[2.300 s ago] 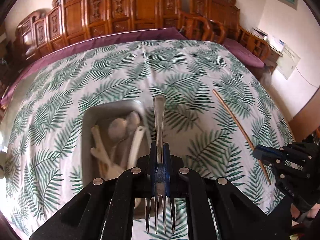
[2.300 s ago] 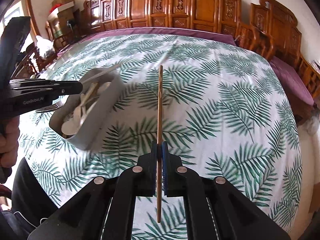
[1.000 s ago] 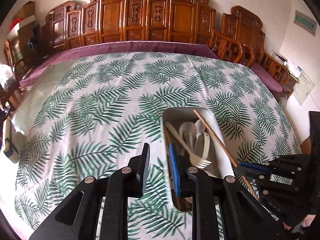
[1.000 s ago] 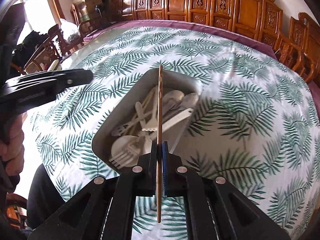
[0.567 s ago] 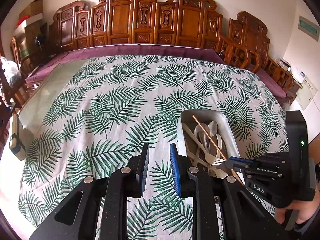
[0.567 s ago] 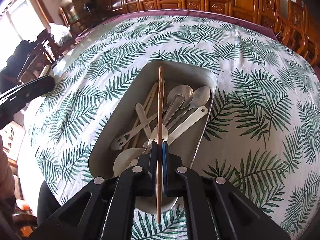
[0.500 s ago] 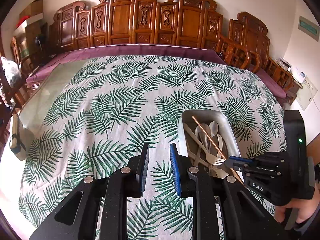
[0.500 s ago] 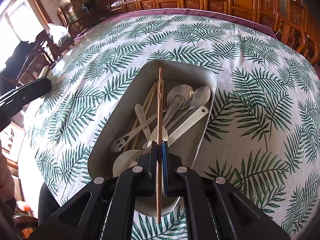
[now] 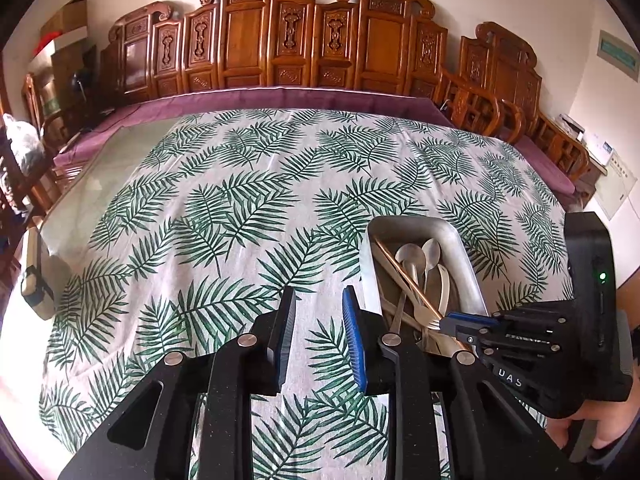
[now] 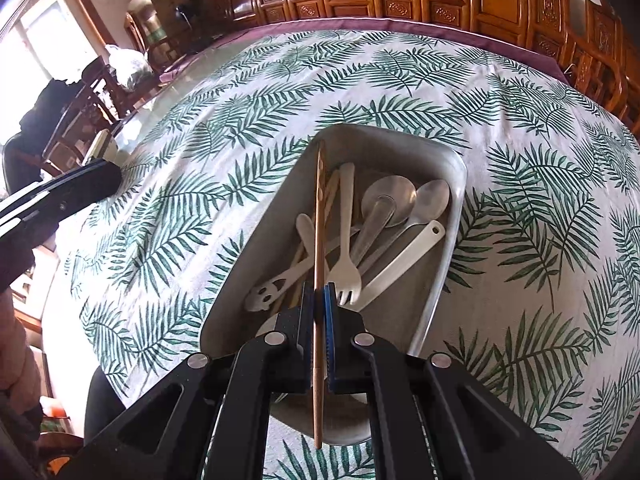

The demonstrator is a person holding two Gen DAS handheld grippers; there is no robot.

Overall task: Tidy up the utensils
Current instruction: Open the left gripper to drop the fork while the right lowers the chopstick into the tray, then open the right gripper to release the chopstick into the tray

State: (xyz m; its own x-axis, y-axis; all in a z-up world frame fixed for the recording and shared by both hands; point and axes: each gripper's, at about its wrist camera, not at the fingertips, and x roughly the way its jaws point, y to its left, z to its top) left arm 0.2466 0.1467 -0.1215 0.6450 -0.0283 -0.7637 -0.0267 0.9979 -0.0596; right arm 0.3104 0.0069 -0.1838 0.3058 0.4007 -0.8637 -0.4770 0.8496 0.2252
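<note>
A grey metal tray (image 10: 448, 248) holds several utensils: metal spoons (image 10: 390, 200), a white fork (image 10: 347, 256), a white spoon and wooden chopsticks. My right gripper (image 10: 319, 294) is shut on a wooden chopstick (image 10: 319, 216) and holds it low over the tray, pointing along its length. In the left wrist view the tray (image 9: 466, 264) lies right of my left gripper (image 9: 318, 312), which is open and empty above the tablecloth. The right gripper (image 9: 452, 320) also shows there, over the tray's near end with the chopstick (image 9: 404, 272).
A palm-leaf tablecloth (image 9: 248, 200) covers the large table. Carved wooden chairs (image 9: 304, 40) line the far edge. A small device (image 9: 34, 280) lies at the table's left edge. A person's hand (image 9: 600, 420) holds the right gripper.
My right gripper has lowered the chopstick closer into the tray. My left gripper, which earlier held a fork, is open and has stayed left of the tray.
</note>
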